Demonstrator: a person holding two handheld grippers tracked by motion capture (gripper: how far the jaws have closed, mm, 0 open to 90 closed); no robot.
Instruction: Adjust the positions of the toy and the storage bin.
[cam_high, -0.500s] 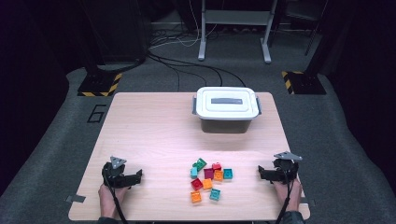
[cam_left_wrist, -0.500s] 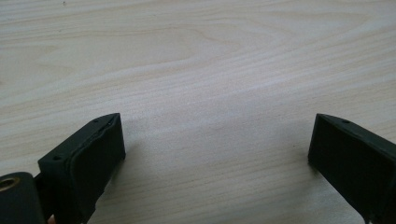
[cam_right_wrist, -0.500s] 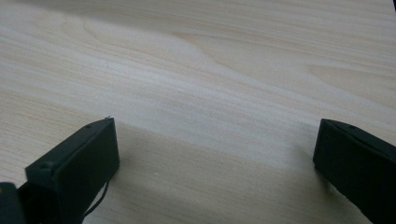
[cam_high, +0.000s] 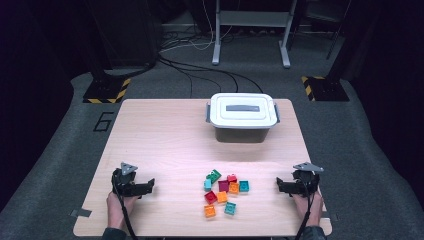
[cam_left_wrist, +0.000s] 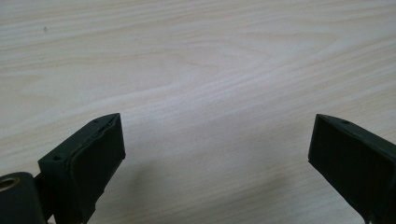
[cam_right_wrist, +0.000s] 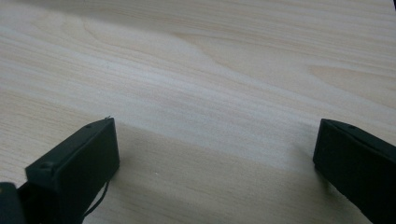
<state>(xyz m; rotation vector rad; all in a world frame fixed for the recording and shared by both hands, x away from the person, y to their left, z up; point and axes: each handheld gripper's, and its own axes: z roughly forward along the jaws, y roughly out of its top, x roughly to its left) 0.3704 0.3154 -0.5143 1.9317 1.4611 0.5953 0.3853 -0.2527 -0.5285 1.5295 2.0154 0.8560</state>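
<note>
Both the left tongs and right tongs gaped wide and empty over bare bench near its front edge, flanking loosely clustered red, orange, teal and green toy bricks.

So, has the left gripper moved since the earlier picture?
No. The left gripper sits at the same spot near the table's front left corner, equally far from the pile of blocks, jaws open.
</note>
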